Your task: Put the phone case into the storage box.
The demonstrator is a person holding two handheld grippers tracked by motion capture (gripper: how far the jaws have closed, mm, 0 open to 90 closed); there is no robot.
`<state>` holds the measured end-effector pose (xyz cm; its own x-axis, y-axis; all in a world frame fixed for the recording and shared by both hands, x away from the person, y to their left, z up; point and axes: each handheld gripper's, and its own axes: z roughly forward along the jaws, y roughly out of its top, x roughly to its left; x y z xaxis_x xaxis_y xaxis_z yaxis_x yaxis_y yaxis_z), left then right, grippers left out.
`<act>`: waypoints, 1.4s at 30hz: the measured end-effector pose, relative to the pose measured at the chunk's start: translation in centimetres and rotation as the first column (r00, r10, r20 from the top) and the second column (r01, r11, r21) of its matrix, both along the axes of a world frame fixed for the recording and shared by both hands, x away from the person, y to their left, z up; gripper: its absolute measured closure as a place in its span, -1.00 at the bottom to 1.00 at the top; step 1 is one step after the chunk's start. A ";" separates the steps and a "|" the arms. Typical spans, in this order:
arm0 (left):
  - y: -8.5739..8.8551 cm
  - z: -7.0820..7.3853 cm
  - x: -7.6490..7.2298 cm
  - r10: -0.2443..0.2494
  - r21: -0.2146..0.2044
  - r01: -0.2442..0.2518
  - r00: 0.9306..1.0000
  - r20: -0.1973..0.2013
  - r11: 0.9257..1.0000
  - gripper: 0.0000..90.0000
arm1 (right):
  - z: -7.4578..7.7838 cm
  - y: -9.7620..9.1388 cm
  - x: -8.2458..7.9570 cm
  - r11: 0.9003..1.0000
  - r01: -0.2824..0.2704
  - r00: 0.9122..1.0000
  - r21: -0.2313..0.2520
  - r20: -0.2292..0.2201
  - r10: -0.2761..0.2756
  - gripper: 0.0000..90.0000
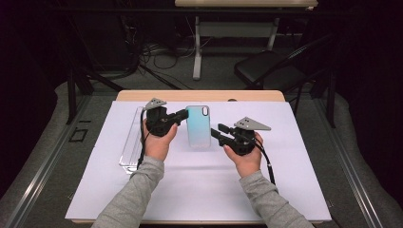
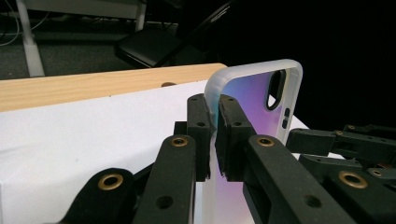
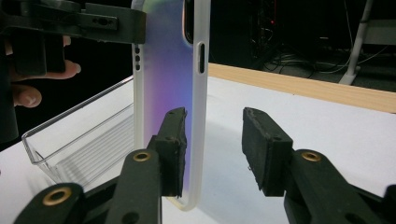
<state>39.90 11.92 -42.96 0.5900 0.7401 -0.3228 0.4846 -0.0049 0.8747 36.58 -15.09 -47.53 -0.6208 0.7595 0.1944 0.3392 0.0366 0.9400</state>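
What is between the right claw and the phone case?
Nothing visible. The phone case edge already sits between the right claw's open jaws, one pad at its face, the other apart. The left claw pinches the case's other edge.

Seen from above: a wooden counter covered by a large white sheet. At its middle, a pale blue-green translucent phone case, camera cut-out at the far end. Left claw, black with a grey three-cornered plate on top, held in the left hand, tips meeting the case's left edge near its far end. Right claw, black, likewise plated, held in the right hand, tips just beside the case's right edge near the near end. Left of the left hand, a long clear plastic tray lying lengthwise on the sheet. Grey sleeves entering from the bottom. Beyond the counter, a dark folding chair and tangled cables on the floor.
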 end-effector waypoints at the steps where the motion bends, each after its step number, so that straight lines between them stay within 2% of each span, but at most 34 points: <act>1: 0.1 0.0 0.0 0.002 0.000 -0.002 1.000 0.002 1.000 0.89 | 0.0 0.0 0.0 1.000 -0.001 1.000 -0.004 0.002 0.001 0.31; 7: 0.9 0.4 0.3 0.016 0.004 -0.016 1.000 0.013 1.000 0.89 | 0.1 0.1 0.0 1.000 -0.003 1.000 -0.021 0.000 0.003 0.23; 19: 2.8 1.5 0.9 0.051 0.014 -0.051 0.998 0.033 0.999 0.89 | 0.0 0.3 0.2 0.998 -0.016 1.000 -0.055 0.008 0.017 0.23; 35: 5.7 2.4 2.1 0.106 0.020 -0.108 0.993 0.056 0.994 0.89 | 0.0 0.3 0.2 0.996 -0.002 1.000 -0.084 0.027 0.004 0.21; 42: 7.0 2.4 2.8 0.129 0.024 -0.130 0.990 0.061 0.991 0.89 | -0.1 0.3 0.3 0.996 -0.007 1.000 -0.085 0.009 0.007 0.17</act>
